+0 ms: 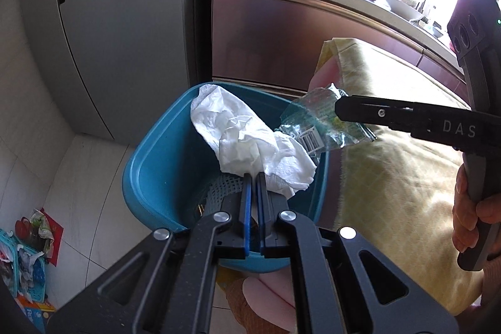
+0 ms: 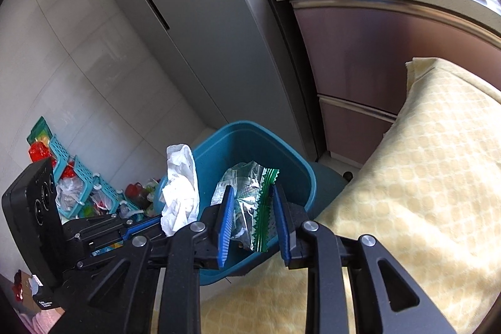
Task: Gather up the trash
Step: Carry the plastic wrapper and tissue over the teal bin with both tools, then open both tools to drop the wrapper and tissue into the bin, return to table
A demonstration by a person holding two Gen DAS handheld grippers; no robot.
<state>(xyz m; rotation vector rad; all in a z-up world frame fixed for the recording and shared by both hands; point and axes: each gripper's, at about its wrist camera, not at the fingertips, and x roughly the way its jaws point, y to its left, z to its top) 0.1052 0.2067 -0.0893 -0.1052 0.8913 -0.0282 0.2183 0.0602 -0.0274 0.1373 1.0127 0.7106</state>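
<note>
The left tool (image 1: pixel 253 177) is clamped on one tissue (image 1: pixel 250 143) over the blue bin (image 1: pixel 156 171). The right tool's (image 2: pixel 253 221) pads stand apart around one wrapper (image 2: pixel 250 208), over the bin's right rim beside the yellow desk (image 2: pixel 422 177). Released there, the wrapper may catch the rim and fall outside.

Black left claw (image 1: pixel 253 177) and right claw (image 2: pixel 255 210), blue ribbed pads, silver pivot screws, white "DAS" lettering.

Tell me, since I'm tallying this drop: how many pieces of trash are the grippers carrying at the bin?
2: a white tissue in the left gripper, and a clear green-edged wrapper between the right gripper's fingers, both over the blue bin.
</note>
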